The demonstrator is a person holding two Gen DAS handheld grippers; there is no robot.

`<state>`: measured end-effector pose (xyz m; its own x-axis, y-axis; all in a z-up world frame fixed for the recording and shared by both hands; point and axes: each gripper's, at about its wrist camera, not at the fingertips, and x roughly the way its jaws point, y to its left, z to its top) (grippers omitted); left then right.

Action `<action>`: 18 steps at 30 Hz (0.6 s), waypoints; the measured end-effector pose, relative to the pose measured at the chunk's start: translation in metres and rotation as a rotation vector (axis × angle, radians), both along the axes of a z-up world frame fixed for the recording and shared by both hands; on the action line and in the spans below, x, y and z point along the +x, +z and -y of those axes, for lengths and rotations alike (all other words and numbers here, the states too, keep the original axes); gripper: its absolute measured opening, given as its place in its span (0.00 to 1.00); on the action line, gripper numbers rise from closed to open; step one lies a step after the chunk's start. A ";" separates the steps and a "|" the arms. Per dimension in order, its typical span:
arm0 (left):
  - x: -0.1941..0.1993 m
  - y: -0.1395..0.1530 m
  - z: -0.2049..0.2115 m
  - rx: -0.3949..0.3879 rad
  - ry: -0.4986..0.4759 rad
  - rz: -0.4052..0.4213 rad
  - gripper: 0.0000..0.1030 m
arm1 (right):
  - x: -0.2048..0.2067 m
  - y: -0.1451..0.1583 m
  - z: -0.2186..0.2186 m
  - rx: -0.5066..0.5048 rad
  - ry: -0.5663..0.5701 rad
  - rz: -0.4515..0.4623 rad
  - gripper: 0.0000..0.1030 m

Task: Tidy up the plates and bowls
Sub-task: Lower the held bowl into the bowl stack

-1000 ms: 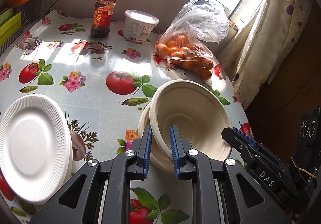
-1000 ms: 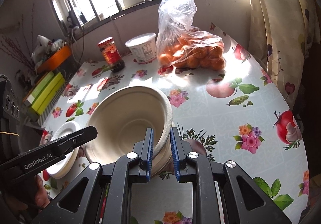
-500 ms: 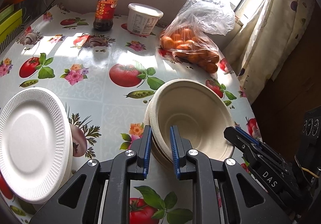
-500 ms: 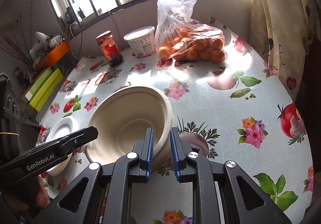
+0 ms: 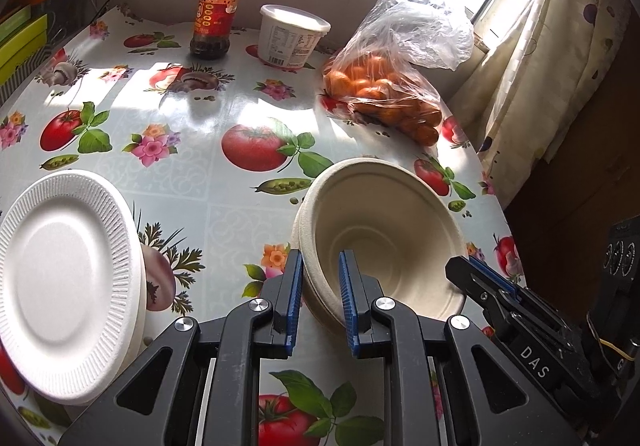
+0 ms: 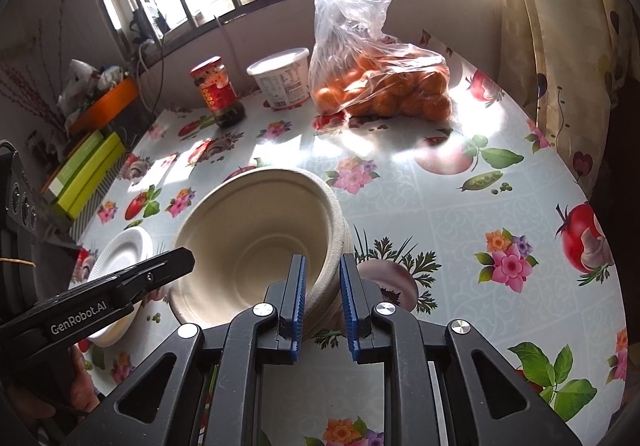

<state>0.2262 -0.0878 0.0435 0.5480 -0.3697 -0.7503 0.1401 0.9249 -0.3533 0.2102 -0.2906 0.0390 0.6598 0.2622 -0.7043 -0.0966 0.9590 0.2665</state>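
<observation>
Both fingers [image 5: 295, 298] pinch bowl [image 5: 384, 222] rim

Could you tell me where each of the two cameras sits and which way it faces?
Left wrist: on the left gripper, looking down its fingers over the bowls' left rim to the window; the right gripper shows.
Right wrist: on the right gripper, at the bowls' opposite rim; the left gripper shows.
Shared: bowls, white plates, jar, tub, bag of oranges.
</observation>
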 end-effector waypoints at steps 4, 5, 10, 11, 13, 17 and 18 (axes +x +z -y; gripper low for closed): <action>0.001 -0.001 0.001 0.002 0.002 -0.003 0.19 | 0.000 0.000 0.000 0.002 0.001 0.000 0.17; 0.000 -0.001 0.001 0.001 0.003 -0.002 0.19 | 0.000 0.000 0.000 0.002 0.001 0.001 0.17; 0.000 -0.001 0.000 0.001 0.003 -0.001 0.19 | -0.001 -0.001 0.000 0.002 0.000 0.000 0.17; 0.000 -0.001 0.001 0.001 0.003 -0.001 0.19 | 0.000 0.000 0.000 0.001 0.001 0.001 0.17; 0.000 -0.001 0.001 0.003 0.002 -0.001 0.19 | 0.000 0.000 0.000 0.001 0.000 -0.001 0.17; 0.000 -0.001 0.001 0.006 0.006 0.002 0.19 | 0.000 0.000 0.000 0.001 0.001 0.000 0.17; 0.000 -0.001 0.001 0.014 0.008 0.006 0.19 | 0.000 0.000 0.001 0.000 0.001 -0.001 0.17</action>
